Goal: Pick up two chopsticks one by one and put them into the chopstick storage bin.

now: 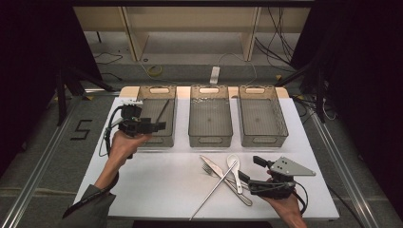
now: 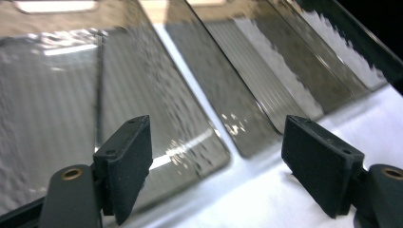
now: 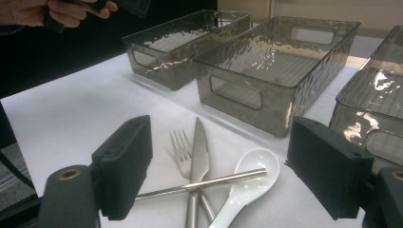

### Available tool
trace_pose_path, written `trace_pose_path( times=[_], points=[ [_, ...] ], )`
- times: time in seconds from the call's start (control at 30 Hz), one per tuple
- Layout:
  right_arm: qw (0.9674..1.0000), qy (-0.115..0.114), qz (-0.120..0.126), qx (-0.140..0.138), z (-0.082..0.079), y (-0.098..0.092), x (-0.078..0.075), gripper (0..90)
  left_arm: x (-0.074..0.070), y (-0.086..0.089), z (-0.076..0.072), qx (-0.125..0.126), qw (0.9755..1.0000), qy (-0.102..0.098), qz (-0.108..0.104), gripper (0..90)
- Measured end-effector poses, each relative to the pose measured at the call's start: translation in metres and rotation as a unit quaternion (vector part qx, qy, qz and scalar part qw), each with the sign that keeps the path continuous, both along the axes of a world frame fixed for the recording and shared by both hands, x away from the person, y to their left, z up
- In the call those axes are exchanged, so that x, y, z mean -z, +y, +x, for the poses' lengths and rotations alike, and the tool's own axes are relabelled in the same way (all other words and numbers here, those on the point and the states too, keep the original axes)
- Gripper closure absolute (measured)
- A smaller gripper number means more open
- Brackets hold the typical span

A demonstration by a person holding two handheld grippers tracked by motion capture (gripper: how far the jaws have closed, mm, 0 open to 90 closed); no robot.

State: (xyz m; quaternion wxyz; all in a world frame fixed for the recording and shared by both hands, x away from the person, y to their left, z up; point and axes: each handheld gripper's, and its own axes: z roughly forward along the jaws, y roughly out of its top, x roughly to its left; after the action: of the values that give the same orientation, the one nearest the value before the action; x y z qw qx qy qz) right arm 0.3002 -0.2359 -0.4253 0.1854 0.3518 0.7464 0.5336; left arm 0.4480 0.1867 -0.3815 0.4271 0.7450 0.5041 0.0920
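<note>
Your left claw point(image 1: 159, 126) hung over the near end of the left bin point(image 1: 164, 137), at the desk's point(image 1: 157, 180) far left corner, jaws spread and empty. A chopstick point(image 1: 163, 110) lay inside that bin. Your right claw point(image 1: 252, 171) stood spread near the desk's front edge, just beside the fork point(image 3: 179, 147), knife point(image 3: 198, 152), spoon point(image 3: 252, 178) and second chopstick point(image 3: 209, 184) crossing them.

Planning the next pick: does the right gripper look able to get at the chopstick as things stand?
Probably yes. The right gripper is open just beside the chopstick, which lies on top of the knife and spoon, with nothing over it.
</note>
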Motion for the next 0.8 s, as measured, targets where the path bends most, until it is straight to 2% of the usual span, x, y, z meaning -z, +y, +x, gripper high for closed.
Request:
trace_pose_path(
  times=[0.3,0.5,0.7,0.8],
  points=[
    [1.0000,0.001,-0.005,-0.001,0.000,0.001,0.001,24.1,0.012,-0.029,-0.022,0.047,0.9985,0.018,0.019,20.7],
    [1.0000,0.004,-0.007,-0.002,0.000,0.002,0.001,24.1,0.020,-0.048,-0.033,0.079,0.9956,0.035,0.036,20.2],
    [1.0000,0.003,-0.008,-0.001,0.000,0.002,0.001,24.1,0.025,-0.064,-0.044,0.100,0.9929,0.039,0.052,20.2],
    [0.9999,0.005,-0.012,-0.002,0.001,0.002,0.001,24.1,0.028,-0.070,-0.048,0.118,0.9909,0.051,0.038,20.1]
  ],
)
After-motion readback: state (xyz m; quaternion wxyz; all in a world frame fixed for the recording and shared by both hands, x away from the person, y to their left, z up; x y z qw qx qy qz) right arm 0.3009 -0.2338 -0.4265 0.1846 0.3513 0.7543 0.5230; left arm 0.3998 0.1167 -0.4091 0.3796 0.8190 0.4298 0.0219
